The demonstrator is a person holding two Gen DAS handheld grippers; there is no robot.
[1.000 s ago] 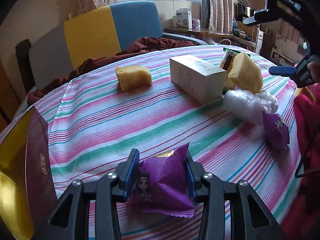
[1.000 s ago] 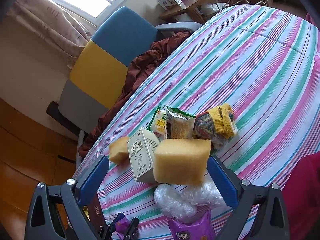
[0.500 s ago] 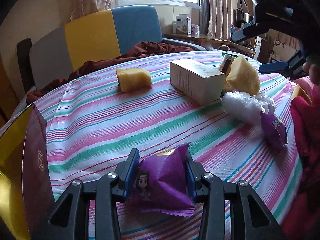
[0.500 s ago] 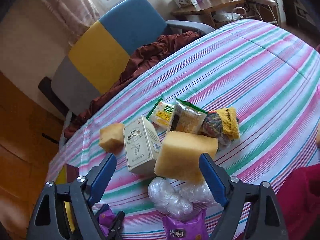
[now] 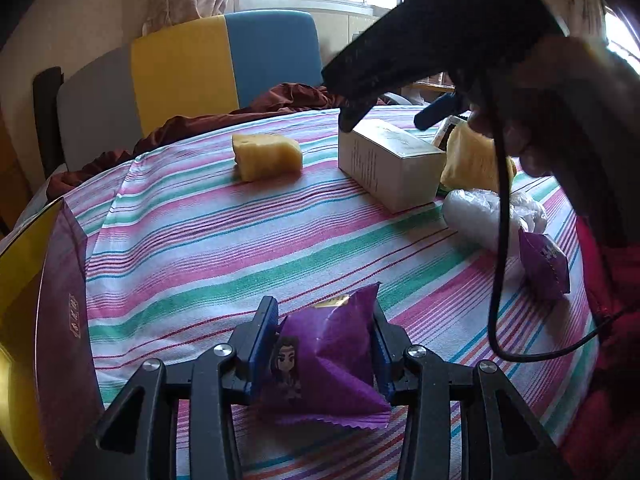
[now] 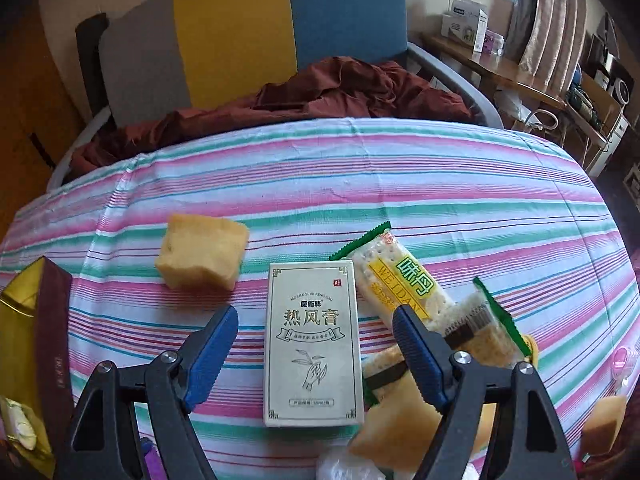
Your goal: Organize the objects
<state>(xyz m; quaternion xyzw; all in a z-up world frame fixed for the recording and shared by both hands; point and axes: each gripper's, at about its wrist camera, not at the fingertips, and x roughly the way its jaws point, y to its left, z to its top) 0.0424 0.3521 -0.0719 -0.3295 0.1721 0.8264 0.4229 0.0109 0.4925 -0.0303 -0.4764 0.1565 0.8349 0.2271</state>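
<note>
My left gripper [image 5: 324,344] is shut on a purple snack packet [image 5: 324,360], low over the striped tablecloth [image 5: 240,248] at the near edge. My right gripper [image 6: 316,340] is open and empty, its blue pads on either side of a white medicine box [image 6: 312,344] that lies flat on the cloth. The same box [image 5: 390,164] shows in the left wrist view, with the right gripper's black body above it. A yellow sponge [image 6: 202,252] lies left of the box. Another yellow sponge [image 6: 396,432] lies under the right finger.
Green cracker packets [image 6: 404,284] lie right of the box. A crumpled plastic bag [image 5: 480,216] and a second purple packet [image 5: 544,264] lie at the right. A maroon and gold box [image 5: 44,336] stands at the left table edge. A chair [image 6: 260,36] with red cloth is behind the table.
My right gripper has swung down and left, from over the big sponge to around the white box. My left gripper has stayed put with the purple packet.
</note>
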